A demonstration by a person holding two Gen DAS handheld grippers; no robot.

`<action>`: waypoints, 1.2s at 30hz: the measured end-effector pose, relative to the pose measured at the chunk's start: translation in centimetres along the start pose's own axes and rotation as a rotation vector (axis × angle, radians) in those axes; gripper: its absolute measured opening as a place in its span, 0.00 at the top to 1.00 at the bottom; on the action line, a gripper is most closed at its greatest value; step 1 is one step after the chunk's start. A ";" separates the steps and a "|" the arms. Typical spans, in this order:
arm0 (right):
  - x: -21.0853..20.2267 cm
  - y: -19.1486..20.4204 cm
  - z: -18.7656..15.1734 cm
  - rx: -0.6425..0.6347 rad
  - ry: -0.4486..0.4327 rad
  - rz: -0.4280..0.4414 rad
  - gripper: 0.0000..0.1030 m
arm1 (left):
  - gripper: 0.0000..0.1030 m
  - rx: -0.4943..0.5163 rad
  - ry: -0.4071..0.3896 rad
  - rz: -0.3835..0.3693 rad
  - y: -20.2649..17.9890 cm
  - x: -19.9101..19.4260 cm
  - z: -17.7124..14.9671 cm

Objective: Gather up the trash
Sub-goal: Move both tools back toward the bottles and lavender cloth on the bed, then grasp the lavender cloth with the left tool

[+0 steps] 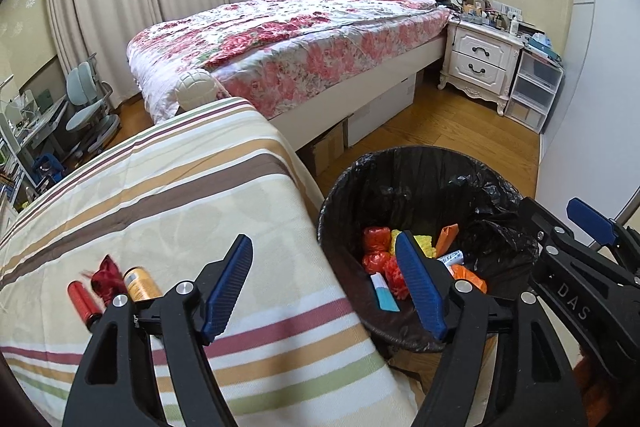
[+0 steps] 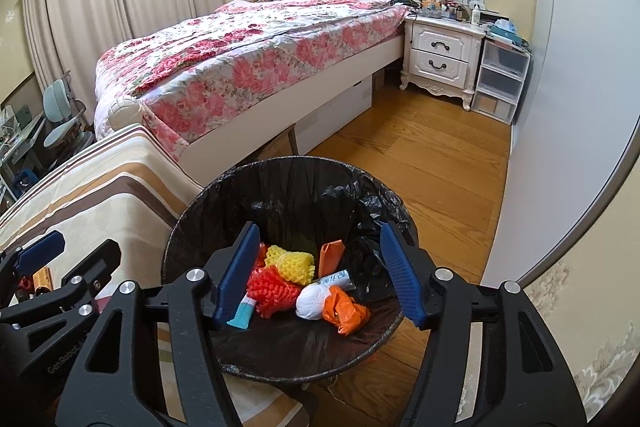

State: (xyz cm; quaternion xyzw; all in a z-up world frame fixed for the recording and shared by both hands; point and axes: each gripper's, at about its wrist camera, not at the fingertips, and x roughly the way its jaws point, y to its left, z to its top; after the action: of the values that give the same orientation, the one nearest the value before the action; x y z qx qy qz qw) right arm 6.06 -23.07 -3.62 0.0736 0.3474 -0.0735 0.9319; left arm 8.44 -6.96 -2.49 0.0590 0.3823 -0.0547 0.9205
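A glossy, crinkled black plastic liner (image 2: pixel 360 203) is seen under the right claw (image 2: pixel 324 275); matt striped cloth (image 1: pixel 160 195) beside it, smooth wood floor (image 2: pixel 420 155) beyond

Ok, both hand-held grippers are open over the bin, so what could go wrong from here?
1. The red cylinder, dark red wrapper and orange can lie on the striped cover; the round ones may roll off when nudged.
2. The left hand-held gripper straddles the bin rim and might snag the liner.
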 end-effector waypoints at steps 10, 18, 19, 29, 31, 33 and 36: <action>-1.9 2.9 -2.6 -0.038 0.036 0.055 0.37 | 0.30 -0.058 0.001 0.047 3.5 -3.2 -2.9; -3.0 5.5 -4.3 -0.071 0.062 0.113 0.37 | 0.30 -0.105 0.011 0.128 7.1 -4.3 -5.1; -3.2 5.9 -4.4 -0.076 0.064 0.120 0.37 | 0.30 -0.110 0.012 0.142 7.5 -4.4 -5.4; -3.9 9.0 -5.3 -0.127 0.072 0.170 0.37 | 0.30 -0.154 0.073 0.210 11.2 -3.8 -8.1; -3.9 9.6 -5.6 -0.139 0.077 0.178 0.37 | 0.30 -0.181 0.104 0.180 11.9 -3.3 -8.4; -3.9 10.1 -5.8 -0.150 0.081 0.186 0.37 | 0.32 -0.205 0.118 0.153 12.6 -3.3 -8.6; -3.8 10.8 -6.0 -0.164 0.086 0.195 0.37 | 0.45 -0.201 0.125 0.137 13.1 -3.4 -9.1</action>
State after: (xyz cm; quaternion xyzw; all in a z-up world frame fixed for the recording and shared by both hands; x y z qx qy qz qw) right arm 1.40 -11.03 -4.65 0.0336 0.3832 0.0494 0.9217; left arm 1.64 7.53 -5.54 -0.0043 0.4377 0.0506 0.8977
